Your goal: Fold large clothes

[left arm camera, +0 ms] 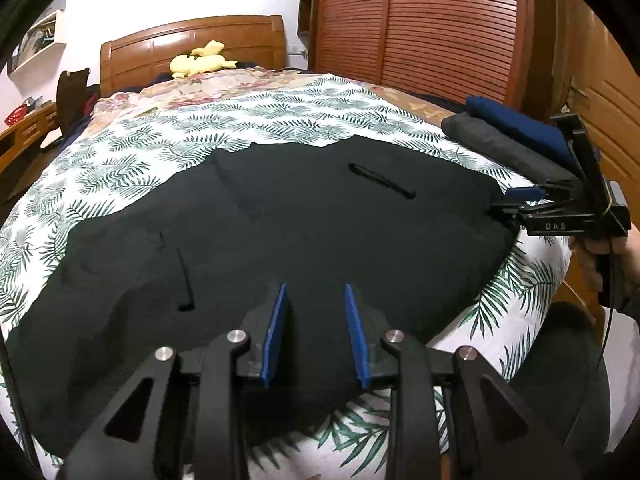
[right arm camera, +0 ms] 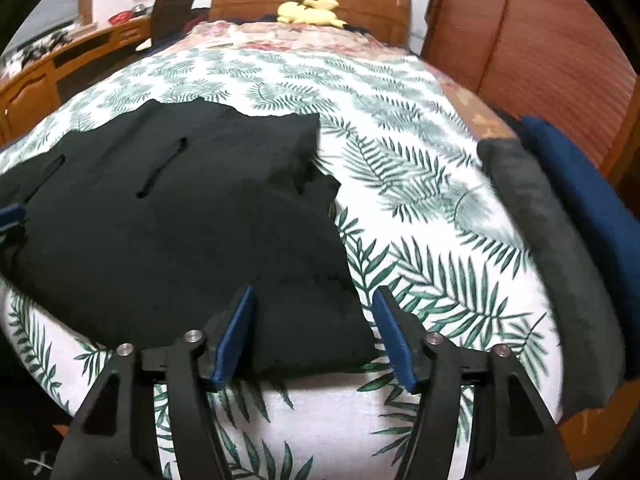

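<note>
The left wrist view looks forward and down along the left gripper (left arm camera: 316,332) from the near edge of the bed (left arm camera: 248,120), close over the black garment (left arm camera: 280,232), facing the far headboard (left arm camera: 192,40). The right wrist view looks the same way from further right along that near edge, over the garment's right edge, just as close. Both share the garment, the leaf-print sheet, the headboard, the yellow toy (right arm camera: 310,10) and the folded clothes (right arm camera: 560,208) at far right.
</note>
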### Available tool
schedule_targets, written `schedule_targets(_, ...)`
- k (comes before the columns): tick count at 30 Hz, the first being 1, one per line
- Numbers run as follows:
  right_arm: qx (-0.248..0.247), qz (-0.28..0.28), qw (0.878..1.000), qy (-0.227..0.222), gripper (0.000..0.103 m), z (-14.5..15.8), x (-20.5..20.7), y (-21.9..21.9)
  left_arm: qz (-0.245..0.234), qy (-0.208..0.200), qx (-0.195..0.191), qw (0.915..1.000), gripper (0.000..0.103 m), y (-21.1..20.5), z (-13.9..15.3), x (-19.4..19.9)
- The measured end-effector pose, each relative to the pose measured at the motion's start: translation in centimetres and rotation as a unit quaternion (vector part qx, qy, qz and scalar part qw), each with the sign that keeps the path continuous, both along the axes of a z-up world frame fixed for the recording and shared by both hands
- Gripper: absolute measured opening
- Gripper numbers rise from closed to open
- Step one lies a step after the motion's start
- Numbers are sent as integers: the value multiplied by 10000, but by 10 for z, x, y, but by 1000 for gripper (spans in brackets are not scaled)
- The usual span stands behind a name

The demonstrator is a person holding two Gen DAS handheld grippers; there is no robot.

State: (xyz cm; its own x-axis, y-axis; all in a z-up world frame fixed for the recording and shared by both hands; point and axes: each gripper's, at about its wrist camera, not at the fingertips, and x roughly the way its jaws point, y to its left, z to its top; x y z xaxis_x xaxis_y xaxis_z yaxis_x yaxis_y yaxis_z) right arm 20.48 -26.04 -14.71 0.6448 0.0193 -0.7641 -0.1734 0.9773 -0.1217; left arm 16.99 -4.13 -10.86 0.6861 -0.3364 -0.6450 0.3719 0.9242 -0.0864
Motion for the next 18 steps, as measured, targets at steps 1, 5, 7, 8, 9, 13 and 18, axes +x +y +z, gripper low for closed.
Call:
schedule_targets(1,114,-31,9999,84,66,-3,2,-4,-2,5,19,10000,28,-1,-1,0)
schedule_targets(5,566,-128,9976,375,67,-12,7,-13,-4,20,61,10000,28,-4,-3,1)
schedule_targets(7,740,-140,9962,433,67,-14,6,-16,-5,25,59,10000,28,-4,-3,1)
schedule_targets(8,790,-131,9958,448,67,-14,5,-18,-5,27,58,10000,28,-4,-4,1)
schedule_targets(9,823,-119,9955,461,67,-14,5,-18,-5,30,60,10000,29,-4,-4,1)
schedule_targets(13,1060,19,9925,600,68,-12,2,-18,-4,36,59,10000,29,-4,-4,2)
schedule_targets(18,1186,161,9907,651,62,-14,4,-9,-1,40,58,10000,29,-4,-4,1)
